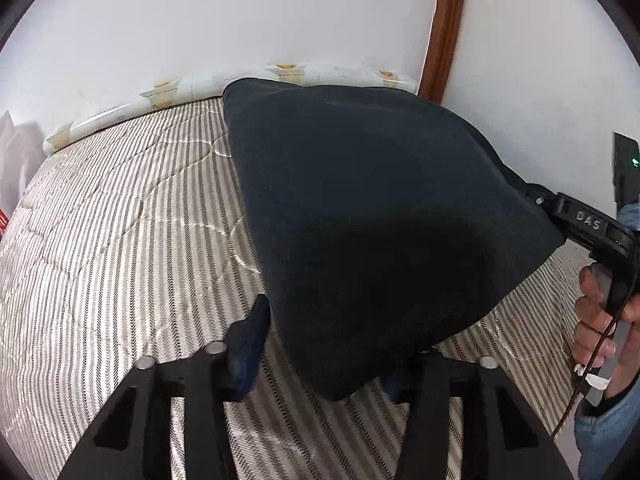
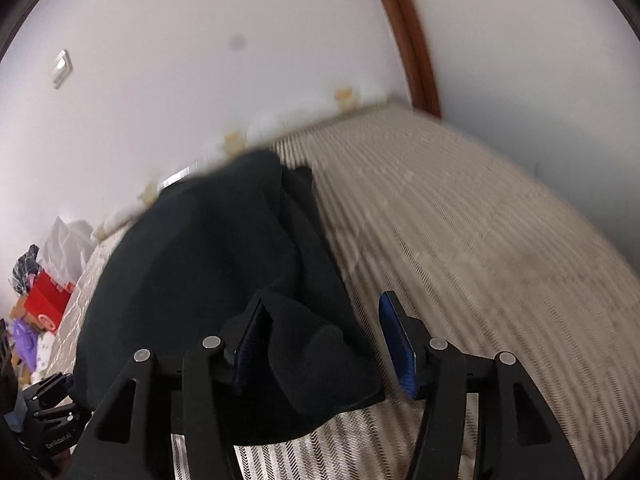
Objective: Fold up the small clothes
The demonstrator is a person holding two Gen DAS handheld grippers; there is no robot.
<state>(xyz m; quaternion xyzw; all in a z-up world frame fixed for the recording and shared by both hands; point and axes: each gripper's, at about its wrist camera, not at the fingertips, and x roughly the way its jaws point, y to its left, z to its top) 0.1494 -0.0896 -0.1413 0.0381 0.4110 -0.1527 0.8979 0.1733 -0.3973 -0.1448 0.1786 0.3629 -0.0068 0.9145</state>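
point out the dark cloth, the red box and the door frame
dark cloth (image 1: 380, 208), left wrist view, middle of the fabric
red box (image 2: 48, 300), right wrist view, its front face
door frame (image 1: 446, 28), left wrist view, brown upright strip

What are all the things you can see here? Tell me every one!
cloth: one, dark navy, draped on the bed, its corners lying between both tongs
bed cover: one, grey and cream stripes, under the cloth
wall: white, behind the bed
wood trim: one, brown, upright on the wall
switch: one, white, on the wall
clutter: red, purple and white items, beyond the bed's far left edge
left tongs: black with blue pads, cloth between them, right pad hidden
right tongs: black with blue pads, open around a cloth corner
hand: one, blue sleeve, gripping the right handle
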